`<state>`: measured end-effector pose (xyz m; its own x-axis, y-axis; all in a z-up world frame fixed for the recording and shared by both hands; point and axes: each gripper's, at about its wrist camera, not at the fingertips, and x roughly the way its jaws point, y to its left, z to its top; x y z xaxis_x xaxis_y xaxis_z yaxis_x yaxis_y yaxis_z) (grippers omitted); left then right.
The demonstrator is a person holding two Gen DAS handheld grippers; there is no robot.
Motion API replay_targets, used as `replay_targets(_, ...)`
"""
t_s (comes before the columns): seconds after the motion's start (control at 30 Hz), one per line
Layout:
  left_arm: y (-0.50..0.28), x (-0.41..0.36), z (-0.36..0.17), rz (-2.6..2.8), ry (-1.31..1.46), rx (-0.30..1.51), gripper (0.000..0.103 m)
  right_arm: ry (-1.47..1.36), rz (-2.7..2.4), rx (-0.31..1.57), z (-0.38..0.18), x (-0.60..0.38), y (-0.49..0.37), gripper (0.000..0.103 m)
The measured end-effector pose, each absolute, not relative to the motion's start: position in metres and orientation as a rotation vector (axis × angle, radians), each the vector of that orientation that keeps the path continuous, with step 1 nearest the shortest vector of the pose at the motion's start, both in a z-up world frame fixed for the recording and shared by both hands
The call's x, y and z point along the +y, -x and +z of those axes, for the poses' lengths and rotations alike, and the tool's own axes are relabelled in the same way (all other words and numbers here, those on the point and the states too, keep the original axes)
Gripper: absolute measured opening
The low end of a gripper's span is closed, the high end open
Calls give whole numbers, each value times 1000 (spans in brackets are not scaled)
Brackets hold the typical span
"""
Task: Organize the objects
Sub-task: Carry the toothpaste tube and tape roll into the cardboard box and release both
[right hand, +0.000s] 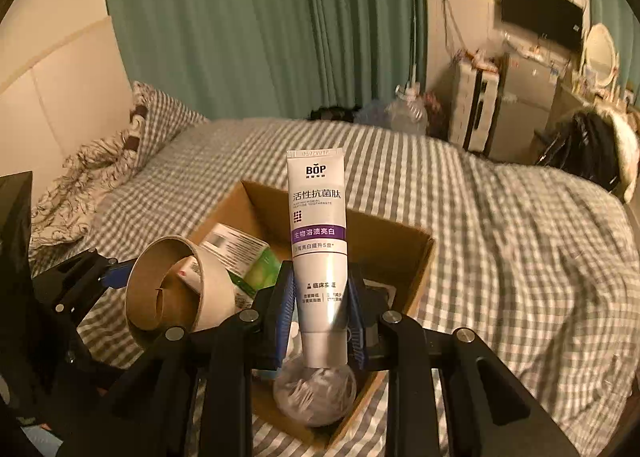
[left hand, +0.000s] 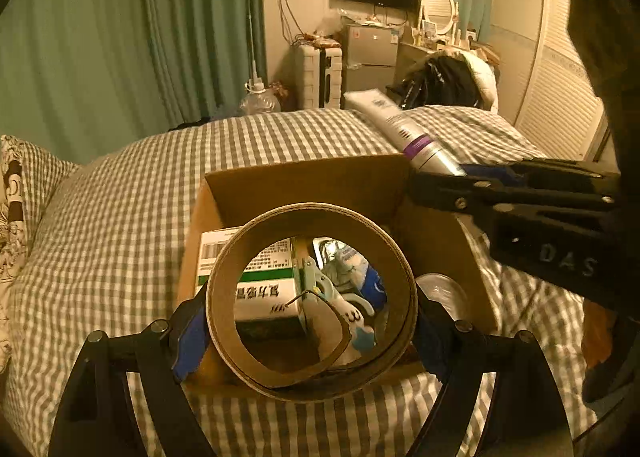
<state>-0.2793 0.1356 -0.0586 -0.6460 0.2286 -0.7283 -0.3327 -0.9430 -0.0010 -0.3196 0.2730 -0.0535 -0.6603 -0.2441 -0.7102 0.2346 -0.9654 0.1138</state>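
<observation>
My left gripper point(left hand: 312, 321) is shut on a brown cardboard tape ring point(left hand: 224, 321), held over the near edge of an open cardboard box point(left hand: 304, 181) on the bed. The ring also shows in the right wrist view point(right hand: 180, 289). My right gripper point(right hand: 320, 317) is shut on a white and purple BOP toothpaste tube point(right hand: 318, 225), held upright over the box point(right hand: 400, 241). In the left wrist view the right gripper point(left hand: 436, 177) and tube point(left hand: 400, 129) hang over the box's far right corner. Inside the box lie a white and green carton point(left hand: 264, 269) and small packets.
The box sits on a grey checked bedspread point(left hand: 120, 217). A patterned pillow point(right hand: 100, 165) lies at the head of the bed. A crumpled clear bag point(right hand: 316, 393) lies in the box under the tube. Green curtains, a fridge point(left hand: 370, 57) and a wall TV stand beyond.
</observation>
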Motion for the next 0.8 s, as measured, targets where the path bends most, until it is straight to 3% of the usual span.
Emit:
replay_targets(0.37,303,146,-87,2533,1129,187,88,-1192,-2591,-56,-89,284,350,27)
replay_targets(0.4,302,145,-87,2533,1130,189,92,-1183,-2601,-65,-88,286,349,30)
replay_targets(0.47,298,145,-85,2544,1119,195,96,-1160,-2631,-85,-83,291,346,61)
replay_targets(0.5,297,143,-83,2546,1112,196,97,-1149,-2652,-108,-78,294,344,66)
replay_targets(0.73,273,125,-37,2620,1052,158,102,-1096,-2738,-172,-33,303,317,68)
replay_targets(0.8,263,119,-18,2644,1020,140,103,-1058,-2760,-173,-12,303,299,72)
